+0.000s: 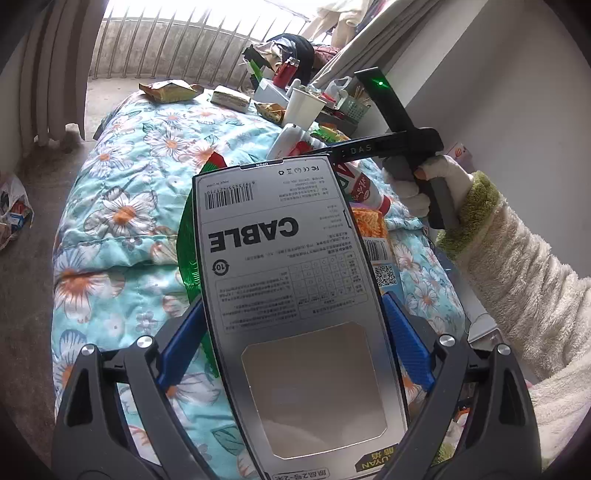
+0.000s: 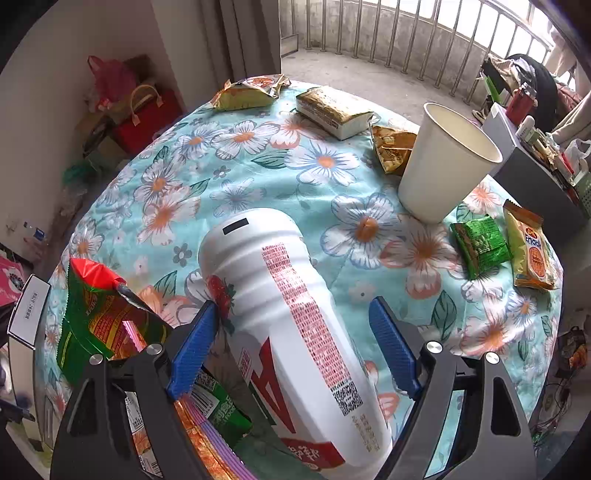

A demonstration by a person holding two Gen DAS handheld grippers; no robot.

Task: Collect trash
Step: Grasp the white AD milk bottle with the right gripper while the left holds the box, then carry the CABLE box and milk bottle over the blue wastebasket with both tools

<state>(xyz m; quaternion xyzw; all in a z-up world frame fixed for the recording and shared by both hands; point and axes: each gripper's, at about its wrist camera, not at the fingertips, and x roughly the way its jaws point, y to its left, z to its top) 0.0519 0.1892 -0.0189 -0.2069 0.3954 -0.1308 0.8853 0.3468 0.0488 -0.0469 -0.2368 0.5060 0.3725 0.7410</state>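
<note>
Grey cable box point(image 1: 291, 280) is sitting pinched between the left gripper point(image 1: 295, 343) fingers. The right gripper point(image 2: 295, 347) fingers are spreading around the white bottle point(image 2: 295, 332), unclamped. Wrappers at twelve and three o'clock are awaiting collection on the floral surface point(image 2: 258, 184).

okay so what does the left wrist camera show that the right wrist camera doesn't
Only the left wrist view shows the printed face of the grey CABLE box between the left tongs, and the gloved right hand on its handle.

Only the right wrist view shows the right tongs open around the white bottle, not clamping it, plus the green snack packet and the red bag on the floor.

Both show the floral quilt, the white paper cup, the bottle and the balcony railing.
</note>
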